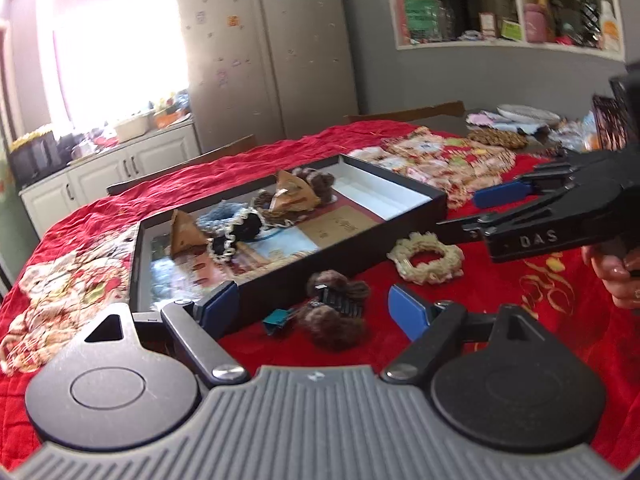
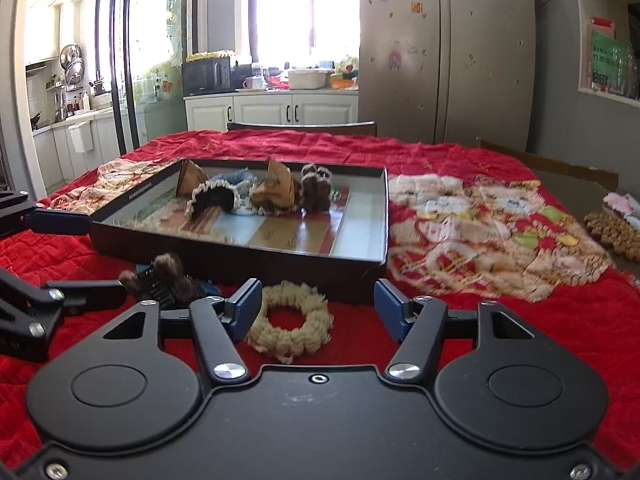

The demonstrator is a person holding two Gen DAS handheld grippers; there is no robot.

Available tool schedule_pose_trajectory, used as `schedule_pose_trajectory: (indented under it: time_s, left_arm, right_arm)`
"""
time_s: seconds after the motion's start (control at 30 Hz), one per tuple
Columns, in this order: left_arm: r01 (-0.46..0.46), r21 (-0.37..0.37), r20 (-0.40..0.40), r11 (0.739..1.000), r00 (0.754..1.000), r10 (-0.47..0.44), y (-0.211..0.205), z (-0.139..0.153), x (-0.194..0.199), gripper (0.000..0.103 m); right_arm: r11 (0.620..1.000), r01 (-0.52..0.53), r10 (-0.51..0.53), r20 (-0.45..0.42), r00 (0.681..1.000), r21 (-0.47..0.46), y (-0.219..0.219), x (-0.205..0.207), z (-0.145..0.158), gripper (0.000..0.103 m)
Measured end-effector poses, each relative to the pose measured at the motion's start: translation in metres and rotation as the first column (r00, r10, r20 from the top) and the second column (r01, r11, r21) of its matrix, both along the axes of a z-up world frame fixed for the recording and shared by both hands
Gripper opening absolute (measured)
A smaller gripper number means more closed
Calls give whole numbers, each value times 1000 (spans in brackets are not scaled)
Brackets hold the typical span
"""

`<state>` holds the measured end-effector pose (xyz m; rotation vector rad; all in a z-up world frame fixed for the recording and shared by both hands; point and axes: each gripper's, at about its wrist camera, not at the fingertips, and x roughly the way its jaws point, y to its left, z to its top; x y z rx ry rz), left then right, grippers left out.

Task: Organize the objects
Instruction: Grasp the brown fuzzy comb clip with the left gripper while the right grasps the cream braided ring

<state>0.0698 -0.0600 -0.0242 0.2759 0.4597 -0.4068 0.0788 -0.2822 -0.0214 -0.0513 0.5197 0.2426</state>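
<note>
A shallow black box [image 1: 340, 250] [image 2: 240, 258] lies on the red cover and holds several scrunchies and hair clips. In front of it lie a brown furry hair clip [image 1: 336, 310] [image 2: 164, 276], a small teal clip [image 1: 276, 320] and a cream scrunchie [image 1: 426, 258] [image 2: 290, 326]. My left gripper [image 1: 314, 312] [image 2: 76, 256] is open, with the furry clip and the teal clip between its blue pads, untouched. My right gripper [image 2: 318, 312] [image 1: 480, 210] is open around the cream scrunchie; the left pad is close beside it and the right pad stands well apart.
A patchwork cloth [image 2: 480, 232] covers the red table cover [image 2: 520, 320] right of the box. A brown beaded mat [image 2: 612, 236] lies at the far right edge. Chair backs [image 2: 300, 126] stand behind the table, then a tall fridge [image 2: 444, 52] and kitchen cabinets.
</note>
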Motion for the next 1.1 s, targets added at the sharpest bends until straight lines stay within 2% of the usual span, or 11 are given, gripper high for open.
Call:
schedule_pose_trajectory:
  time_s: [0.27,0.47,0.7,1.1]
  left_arm:
    - [40,87,35,995,998,-43,-19,-19,-1,76]
    - [43,150,66,988,996,-54,-30,-28,1,67]
    - [20,170,59,985,998,-30,-35,-34,9,57]
    - [-2,177,58,984,998,-8,-34,-36,12,47]
  right_arm:
    - [998,21,-18,-43,999,61,-8,8,-12,48]
    - [997,21,-16,-65,998,69,-8,12,-19,47]
    - [998,21,-17,-81,997,54,-4,17,-23,44]
    - [999,19,-15,-112,994,35,-2,21,-30,42]
